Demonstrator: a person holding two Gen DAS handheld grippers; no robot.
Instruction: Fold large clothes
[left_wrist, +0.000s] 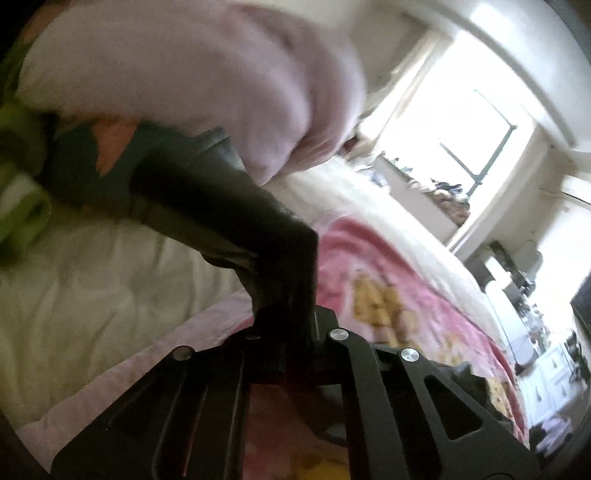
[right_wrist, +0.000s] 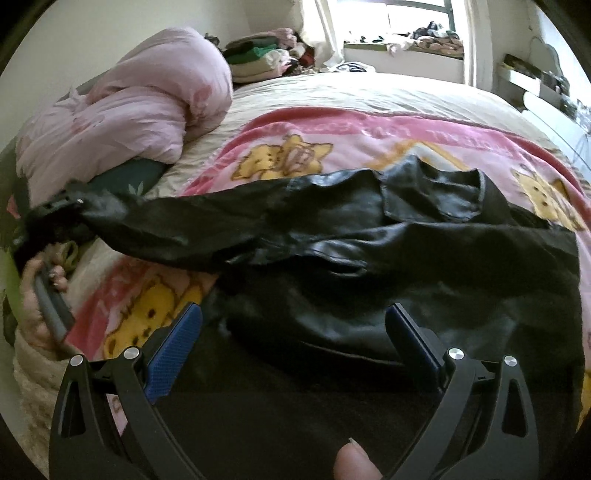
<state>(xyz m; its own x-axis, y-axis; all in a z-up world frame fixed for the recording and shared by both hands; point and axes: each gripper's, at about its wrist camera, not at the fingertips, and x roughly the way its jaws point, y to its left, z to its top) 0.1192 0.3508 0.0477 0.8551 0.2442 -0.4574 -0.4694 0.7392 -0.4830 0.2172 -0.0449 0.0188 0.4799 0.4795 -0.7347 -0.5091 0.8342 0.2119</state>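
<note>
Nearest in the right wrist view, the right hand-held gripper (right_wrist: 293, 350) stands spread wide, its blue pads (right_wrist: 173, 354) apart over the lower body of a black leather-look jacket (right_wrist: 369, 258) and pinching nothing. The jacket lies across a pink cartoon blanket (right_wrist: 295, 147) on the bed (right_wrist: 369, 88), collar (right_wrist: 436, 195) toward the far side, with one sleeve (right_wrist: 177, 225) drawn out to the left. At that sleeve's end the left hand-held gripper (right_wrist: 51, 218) appears pressed together on the cuff; its own blurred view shows the dark sleeve (left_wrist: 229, 206) running up from between closed fingers, so it looks to be pinching the fabric. Judging by the sheen and the firm creases, the material is probably fairly heavy, smooth and somewhat slippery, holding broad folds rather than draping limply. A thick edge should give the surest hold, such as the cuff, hem or shoulder seam, since a flat panel may slide out of the pads. Beyond the sleeve sits a bundled pink quilt (right_wrist: 140, 107), and farther off a pile of clothes (right_wrist: 266, 59) lies below the bright window (right_wrist: 384, 18).
</note>
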